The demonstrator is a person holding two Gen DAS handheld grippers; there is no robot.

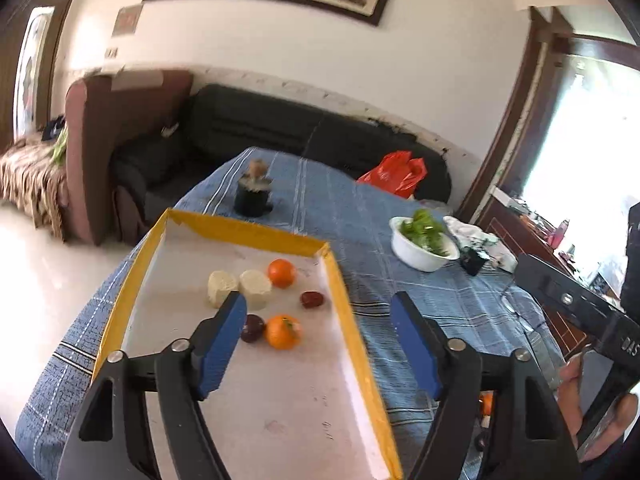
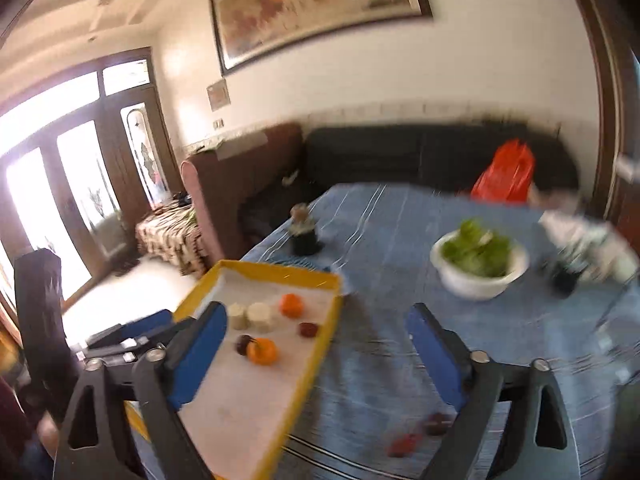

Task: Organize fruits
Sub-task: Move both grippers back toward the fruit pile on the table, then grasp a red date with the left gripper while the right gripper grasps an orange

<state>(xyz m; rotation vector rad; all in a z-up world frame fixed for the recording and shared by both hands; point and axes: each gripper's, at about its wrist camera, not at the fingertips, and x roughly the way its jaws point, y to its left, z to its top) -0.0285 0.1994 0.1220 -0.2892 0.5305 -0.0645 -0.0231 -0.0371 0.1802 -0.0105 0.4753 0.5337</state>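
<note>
A yellow-rimmed tray (image 1: 344,296) with a white floor lies on the blue cloth. In it are two oranges (image 1: 282,332) (image 1: 281,273), two pale round cakes (image 1: 256,289), a dark plum (image 1: 253,328) and a red fruit (image 1: 312,299). My left gripper (image 1: 320,344) is open and empty above the tray's near half. My right gripper (image 2: 316,356) is open and empty over the tray's right rim (image 2: 316,352). Two small red fruits (image 2: 404,444) (image 2: 438,426) lie on the cloth below it, blurred. Another orange (image 1: 486,404) shows behind my left gripper's right finger.
A white bowl of greens (image 1: 424,242) (image 2: 480,264) stands right of the tray. A dark cup with a figurine (image 1: 253,194) stands behind it. A red bag (image 1: 396,174) and a black sofa (image 1: 240,120) are beyond the round table's far edge.
</note>
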